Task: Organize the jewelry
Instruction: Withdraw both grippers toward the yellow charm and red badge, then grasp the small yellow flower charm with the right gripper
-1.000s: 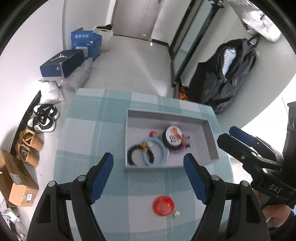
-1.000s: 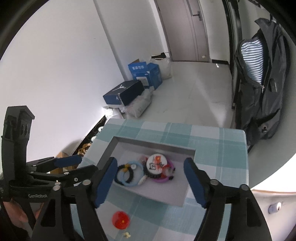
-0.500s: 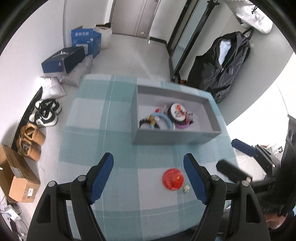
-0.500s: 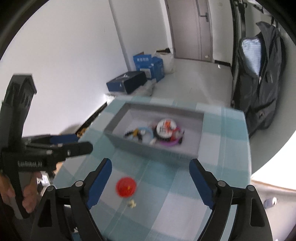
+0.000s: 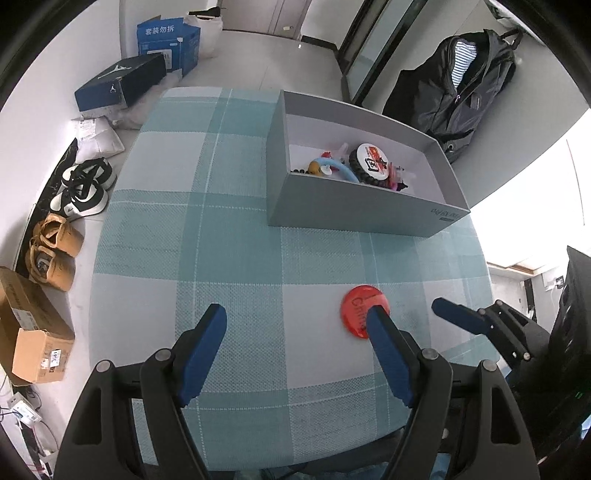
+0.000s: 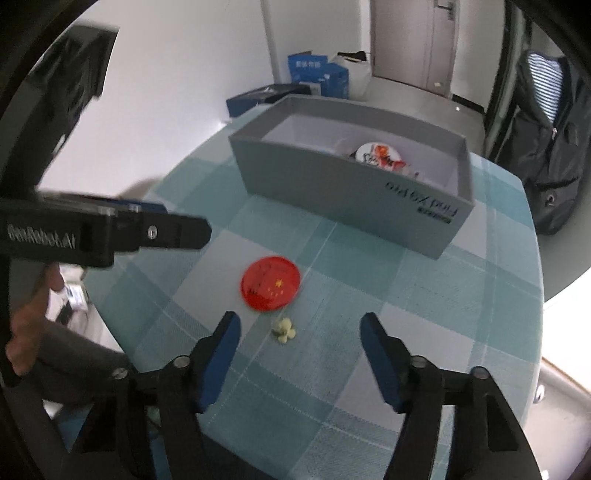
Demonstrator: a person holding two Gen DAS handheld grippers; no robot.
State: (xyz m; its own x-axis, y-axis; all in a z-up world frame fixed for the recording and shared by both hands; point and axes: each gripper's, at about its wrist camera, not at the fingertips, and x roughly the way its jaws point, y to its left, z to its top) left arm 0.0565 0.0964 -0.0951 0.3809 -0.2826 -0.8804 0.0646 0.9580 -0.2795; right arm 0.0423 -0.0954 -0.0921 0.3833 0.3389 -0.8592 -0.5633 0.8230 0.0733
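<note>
Both spread, empty grippers, left gripper (image 5: pixel 297 314) and right gripper (image 6: pixel 300 320), dropped toward the glossy round red badge (image 6: pixel 270 283).

Walls: plain white, on the left and behind.
Floor: pale grey, glossy, reflecting light near the door (image 5: pixel 291 14).
Bench: round-edged, covered by a teal and white checked cloth (image 5: pixel 236 240).
Left of the bench: a dark blue shoe box (image 5: pixel 120 81), a blue carton (image 5: pixel 168 42), black-and-white sneakers (image 5: pixel 83 188), tan shoes (image 5: pixel 53 251), and cardboard boxes (image 5: pixel 31 328) along the wall.
Right side: a black backpack (image 5: pixel 458 81) leaning beside a dark-framed mirror (image 5: pixel 373 48).
Light: bright daylight, overexposed at the right edge.
</note>
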